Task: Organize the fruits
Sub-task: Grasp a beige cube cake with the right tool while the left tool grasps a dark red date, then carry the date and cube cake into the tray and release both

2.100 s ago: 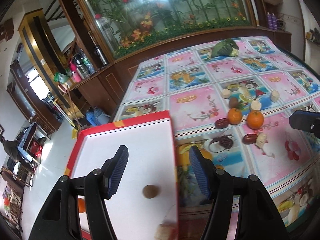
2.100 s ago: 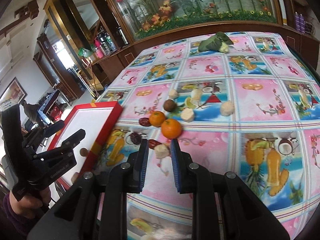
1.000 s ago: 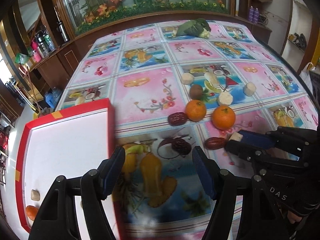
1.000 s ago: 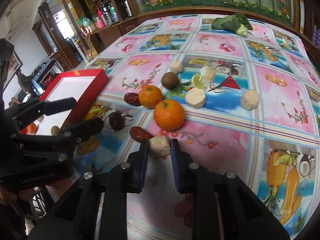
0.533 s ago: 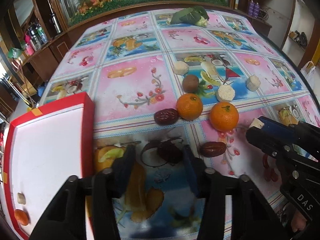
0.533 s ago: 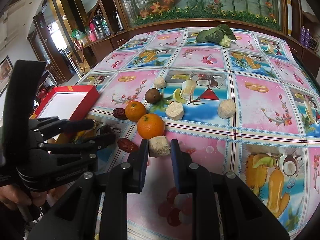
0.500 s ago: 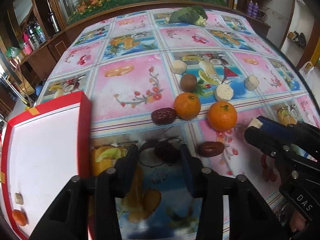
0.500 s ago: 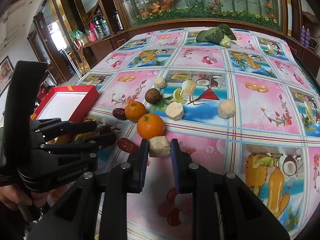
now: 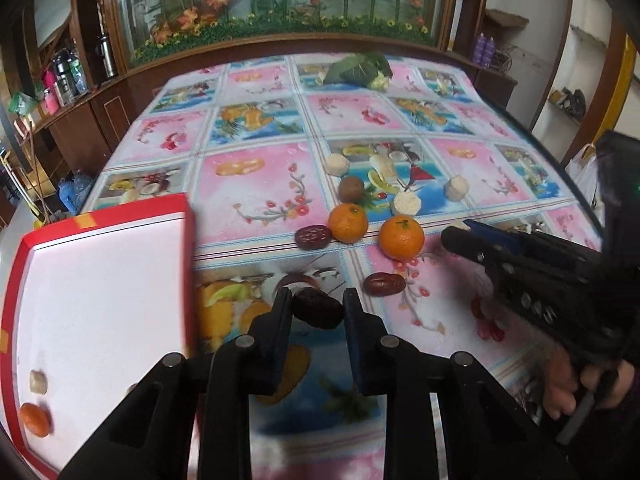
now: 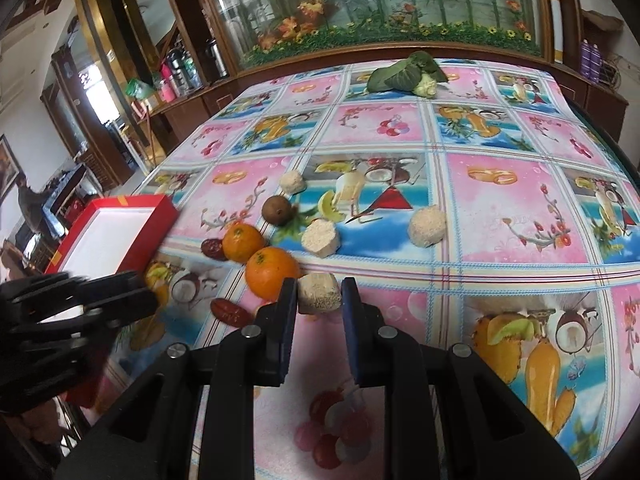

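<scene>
Bracketing a dark wrinkled dried date, the left claw has its black fingers spread just wider than the fruit, one pad on each side, and whether either pad already touches the skin cannot be told. The date lies on the fruit-patterned plastic cloth of the tabletop, its long axis running across the gap from pad to pad and slightly tilted, so closing would press on its two ends, not its flanks; that grip looks workable but may let the fruit pivot. A red-rimmed white tray sits just to the left of this claw, already holding a small orange and a pale chunk, so the left hand is plainly the nearer one for delivery. The right claw frames a beige crumbly cylinder-shaped piece in the same way, pads open around it with a thin gap visible on the right, and a large round orange touches or nearly touches that piece on its left. A second reddish-brown date lies between the two claws. Sorting seems only begun, since most fruit is on the cloth.
</scene>
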